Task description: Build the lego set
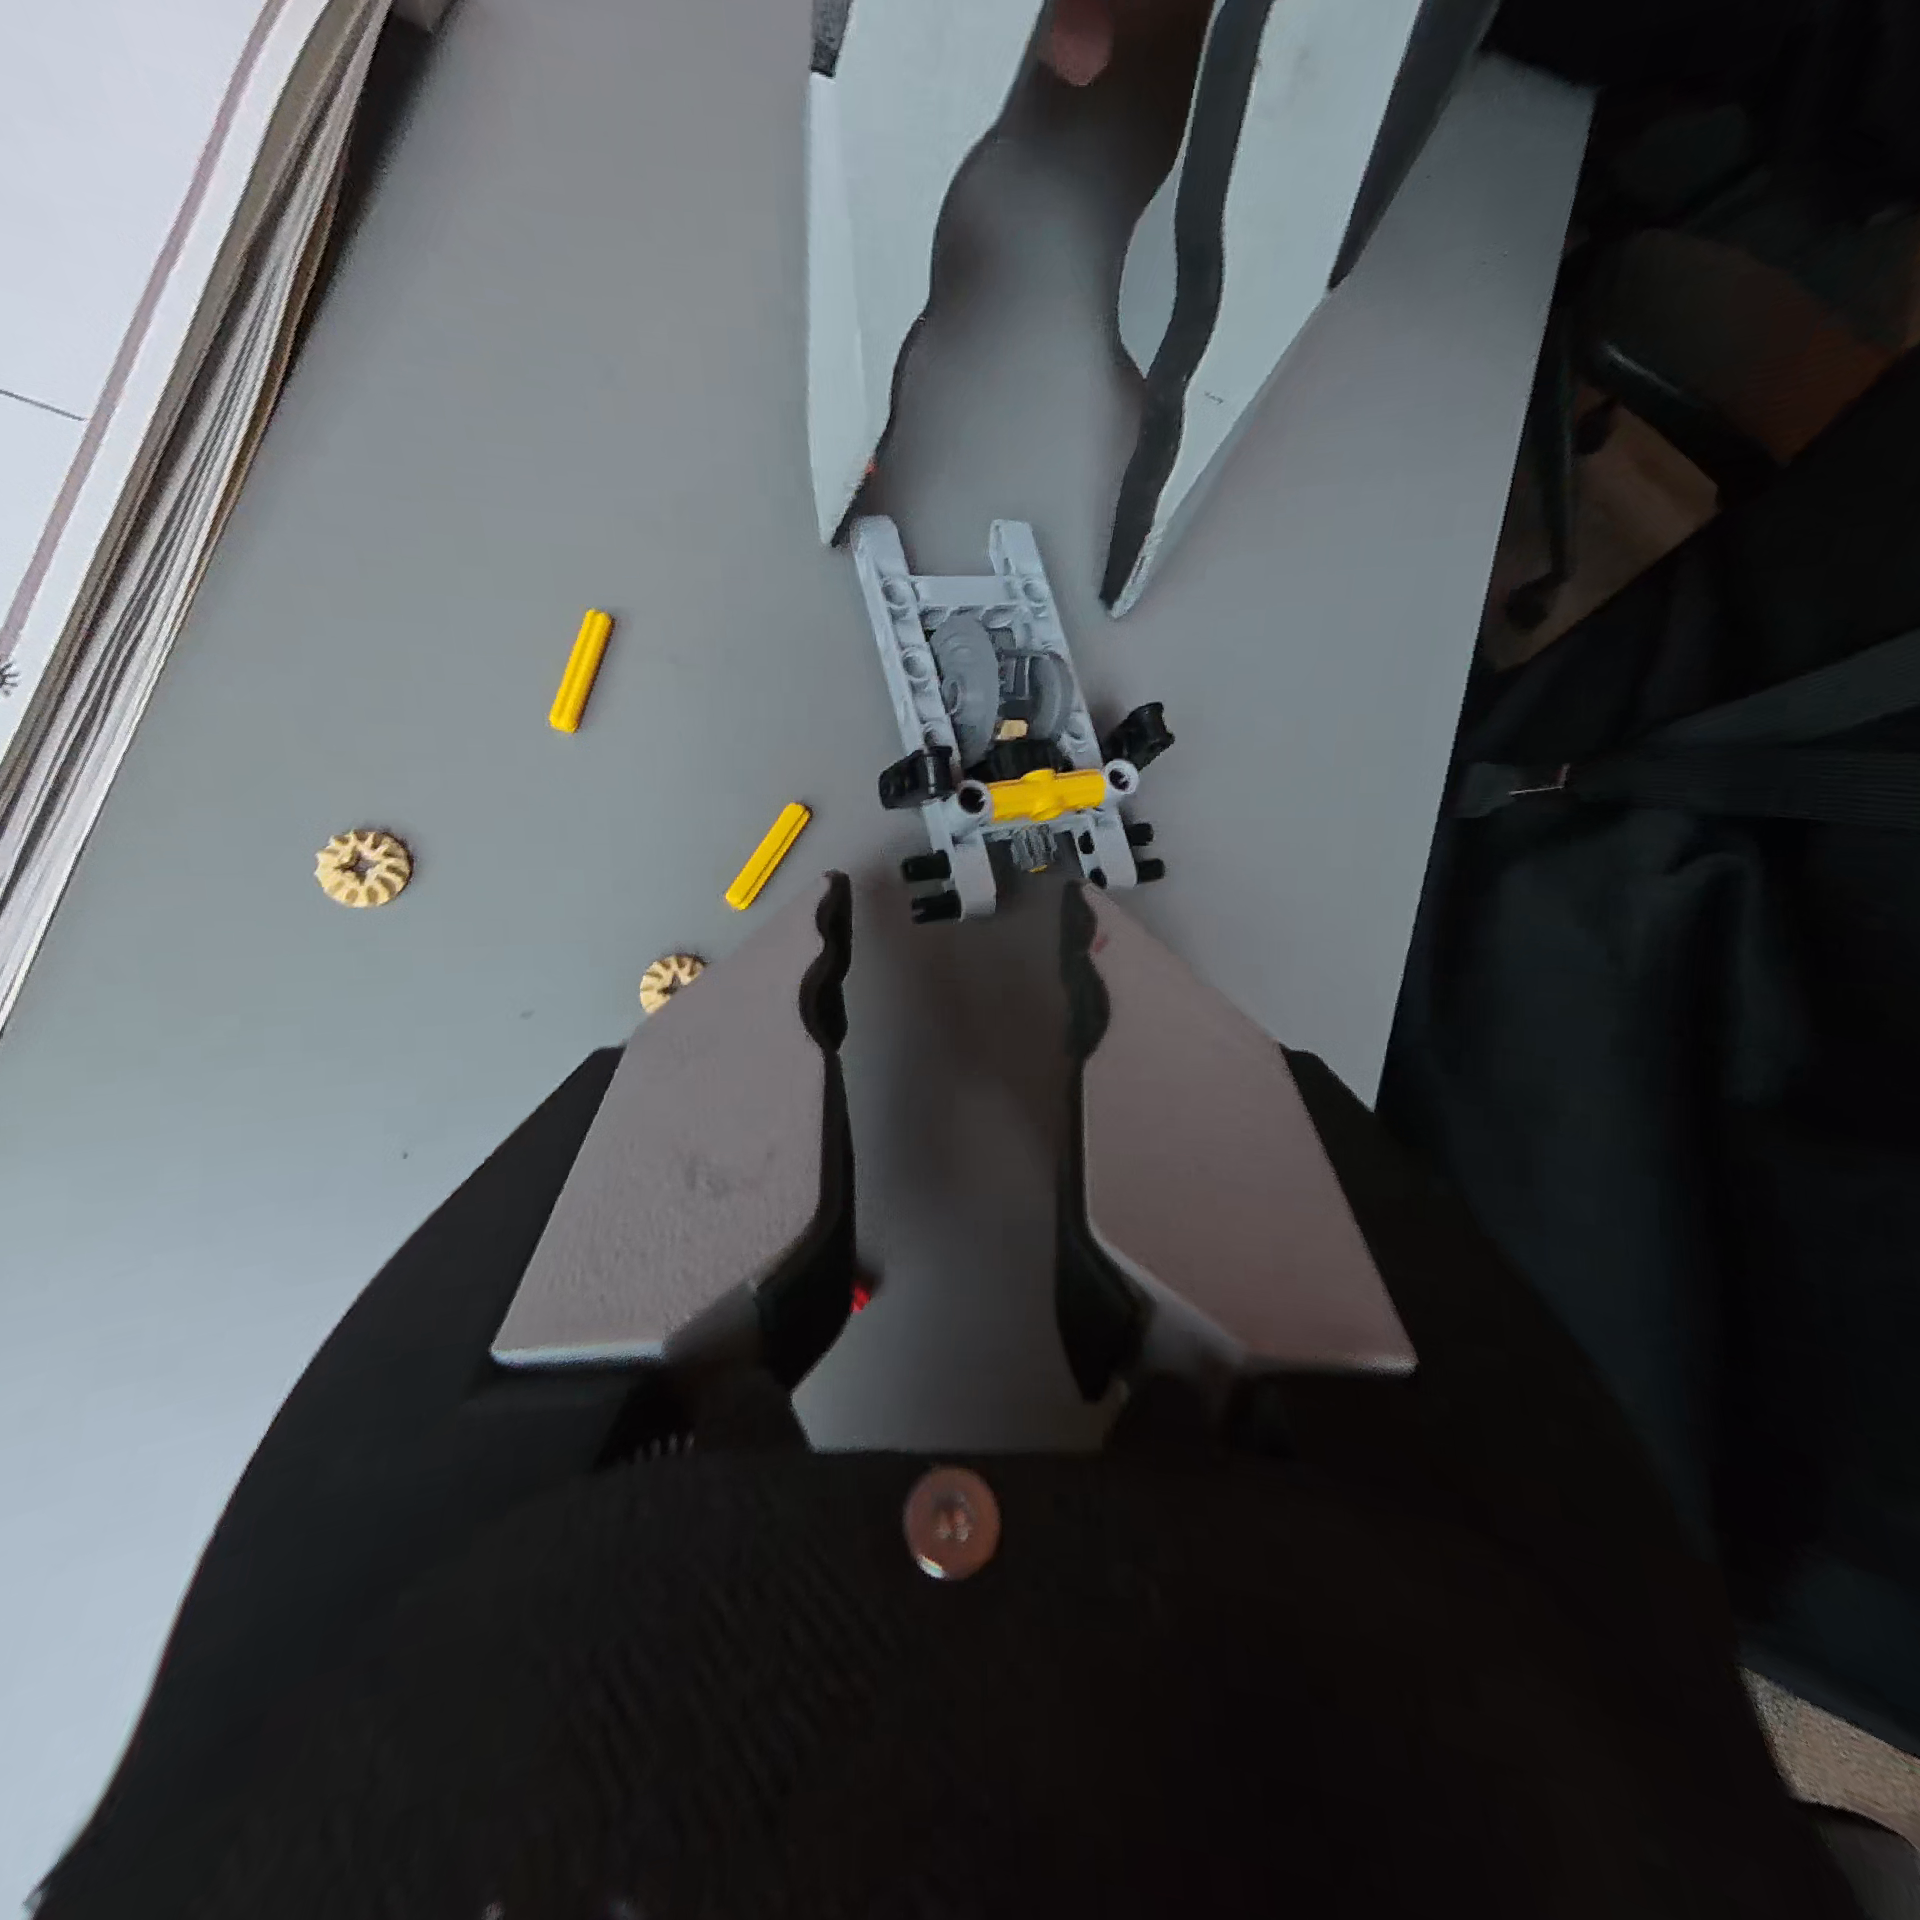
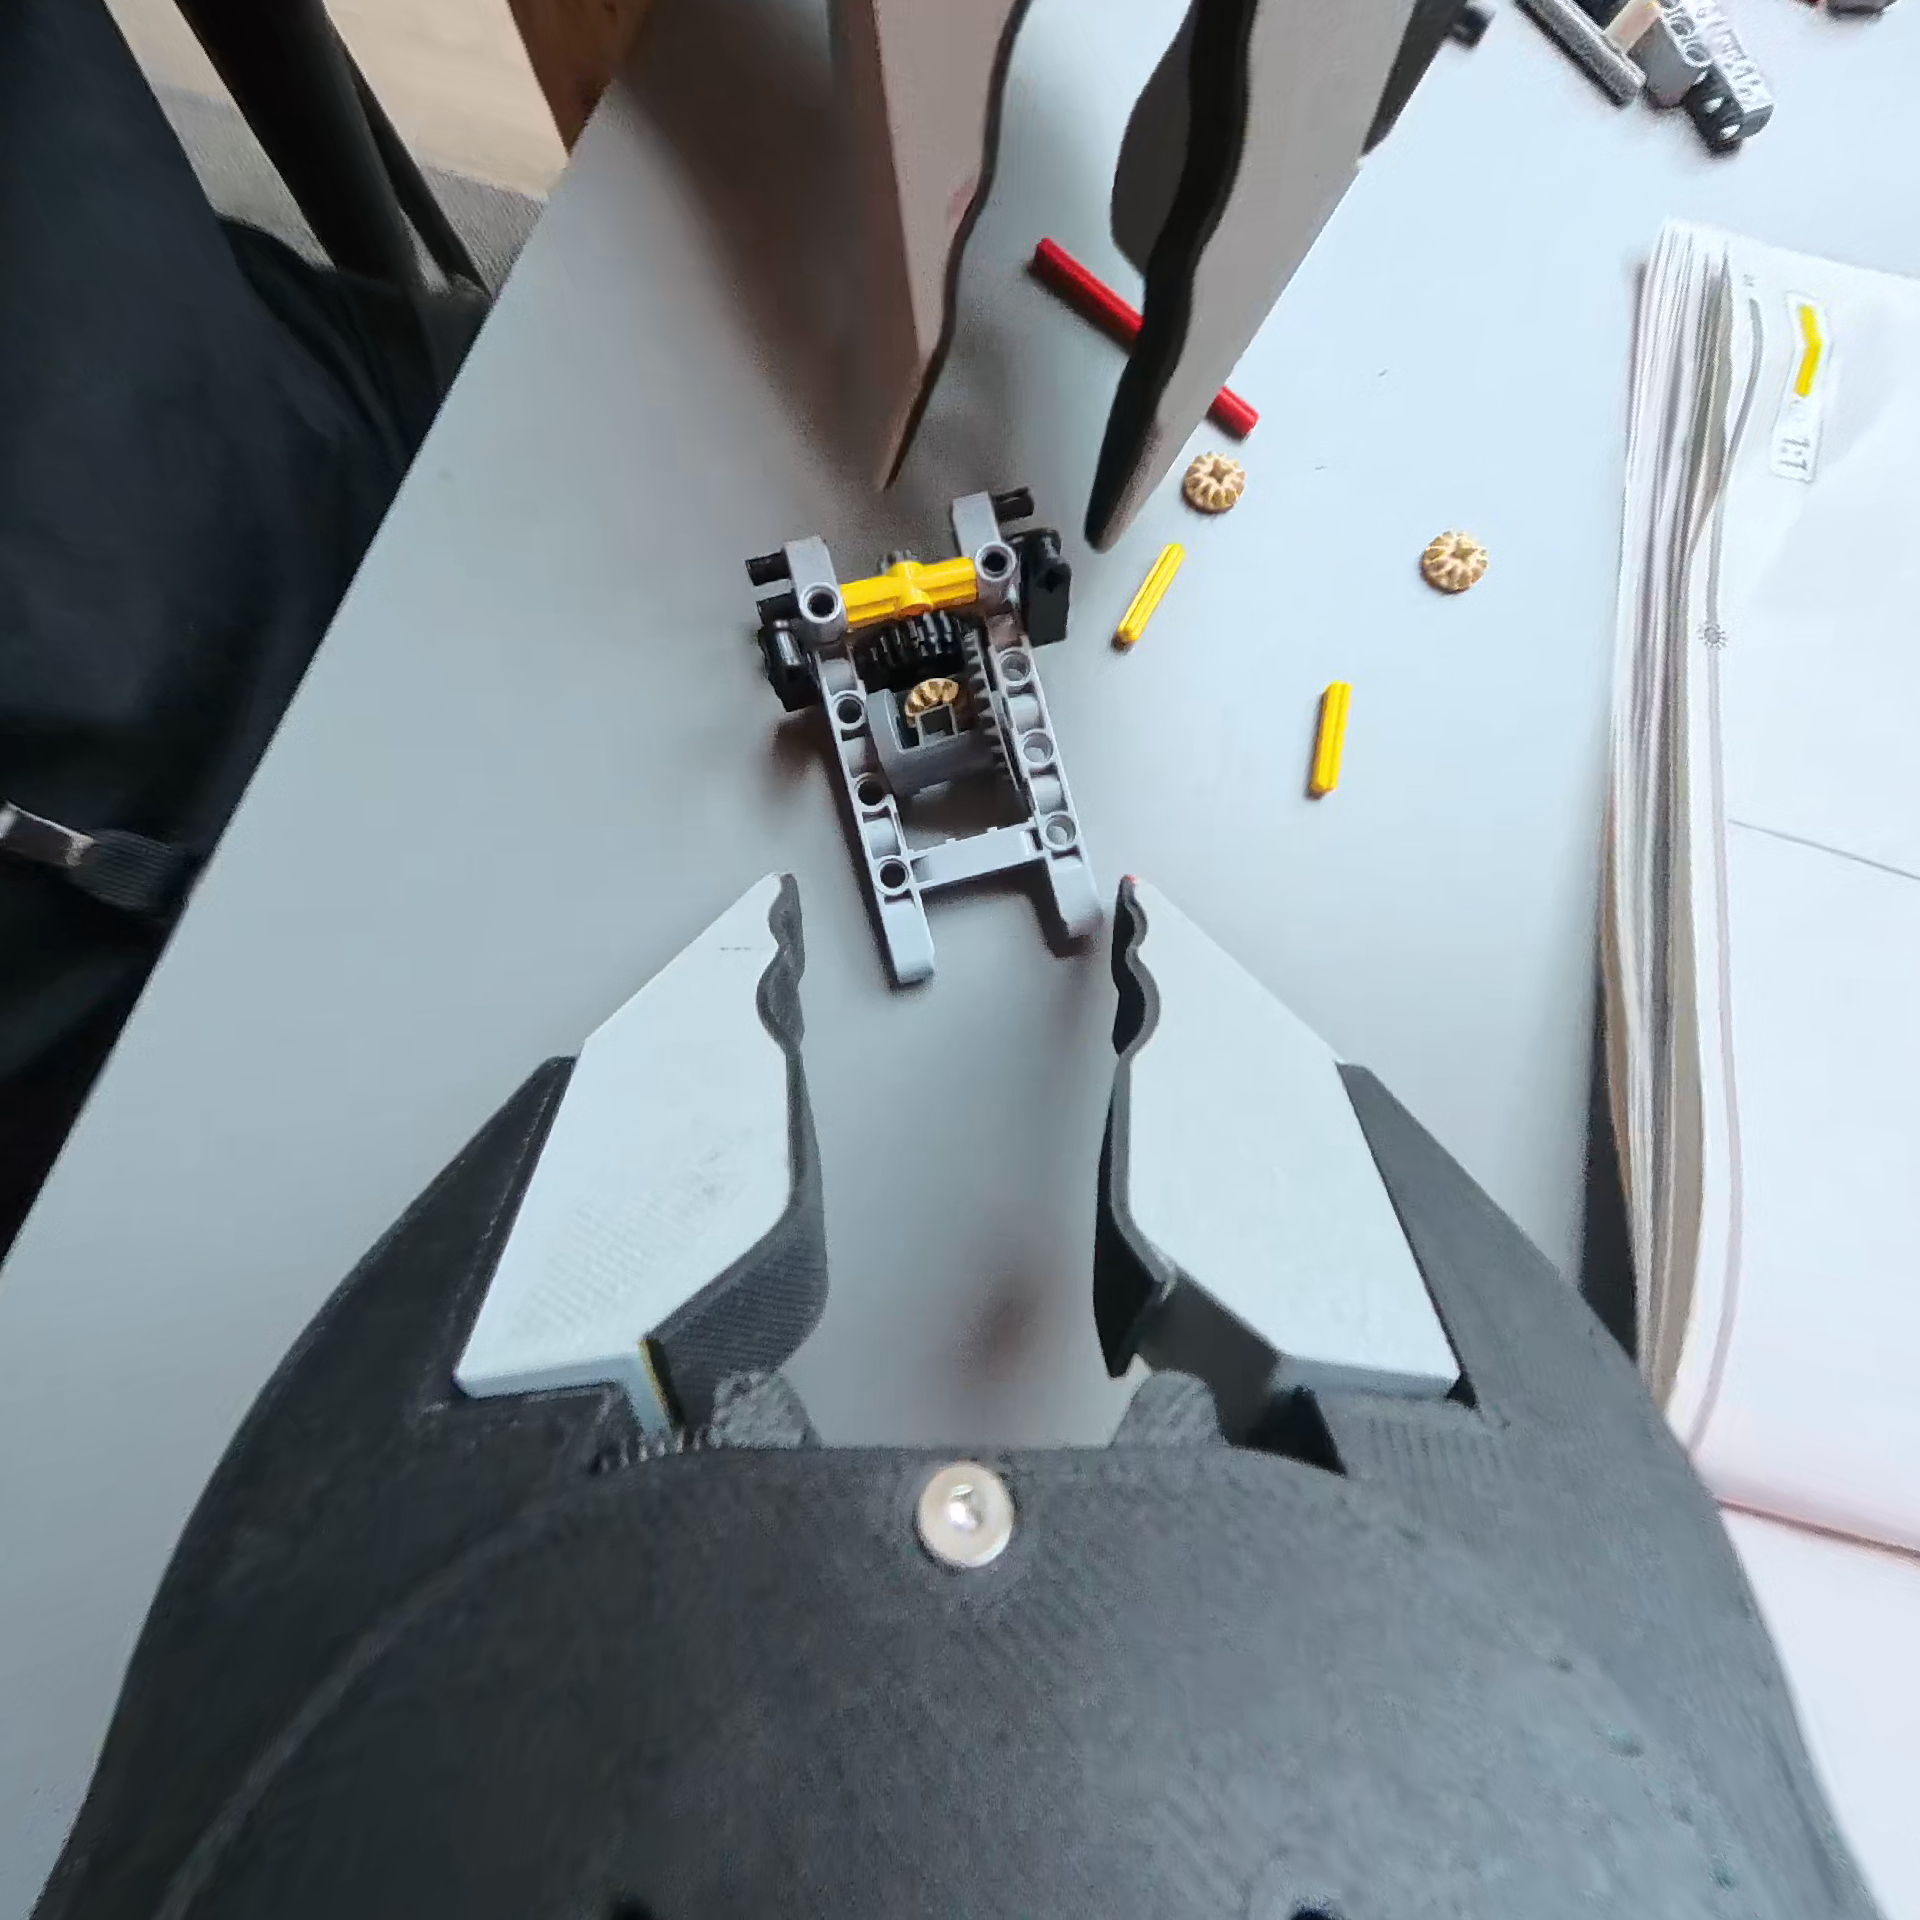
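A small grey lego frame (image 1: 987,717) with gears, black pins and a yellow connector lies on the grey table; it also shows in the right wrist view (image 2: 935,748). My left gripper (image 1: 956,894) is open and empty, its tips just short of the frame's yellow end. My right gripper (image 2: 956,899) is open and empty at the frame's opposite, forked end. Each gripper shows far off in the other's view, the right one (image 1: 977,561) and the left one (image 2: 992,509). Two yellow axles (image 2: 1148,594) (image 2: 1328,738) and two tan bevel gears (image 2: 1214,482) (image 2: 1454,561) lie loose beside the frame.
A thick instruction booklet (image 2: 1766,831) lies along one table side, also seen in the left wrist view (image 1: 135,343). A red axle (image 2: 1091,296) lies behind the left gripper. Several grey and black parts (image 2: 1683,52) sit at the far corner. The table edge (image 2: 312,623) runs close to the frame. There is about 7 cm between the tips of the two grippers.
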The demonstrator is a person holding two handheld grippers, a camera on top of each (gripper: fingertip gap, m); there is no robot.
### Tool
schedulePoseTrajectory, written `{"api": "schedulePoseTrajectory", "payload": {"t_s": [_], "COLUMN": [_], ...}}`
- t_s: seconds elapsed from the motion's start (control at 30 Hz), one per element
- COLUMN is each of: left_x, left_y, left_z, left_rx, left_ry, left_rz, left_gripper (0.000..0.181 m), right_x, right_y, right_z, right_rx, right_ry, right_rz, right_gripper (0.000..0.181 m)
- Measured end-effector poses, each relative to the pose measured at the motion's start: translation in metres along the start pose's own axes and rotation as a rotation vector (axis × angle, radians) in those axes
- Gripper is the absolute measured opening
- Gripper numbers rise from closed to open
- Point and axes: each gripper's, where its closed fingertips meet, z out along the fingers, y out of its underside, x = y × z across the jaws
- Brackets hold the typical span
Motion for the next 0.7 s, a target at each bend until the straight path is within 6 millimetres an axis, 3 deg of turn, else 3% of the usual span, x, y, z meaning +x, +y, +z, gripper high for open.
{"api": "schedulePoseTrajectory", "payload": {"t_s": [0.17, 0.33, 0.7], "left_x": [-0.001, 0.001, 0.003], "left_y": [0.001, 0.002, 0.001], "left_z": [0.009, 0.01, 0.014], "left_rx": [-0.035, -0.037, -0.038], "left_ry": [0.005, 0.045, 0.103], "left_rz": [0.015, 0.02, 0.078], "left_gripper": [0.033, 0.023, 0.016], "right_x": [0.009, 0.005, 0.012], "right_y": [-0.003, -0.01, -0.021], "right_z": [0.001, 0.001, -0.006], "right_rx": [0.07, 0.129, 0.2], "right_ry": [-0.063, -0.201, -0.222], "right_rz": [0.119, 0.232, 0.275], "right_gripper": [0.06, 0.052, 0.039]}}
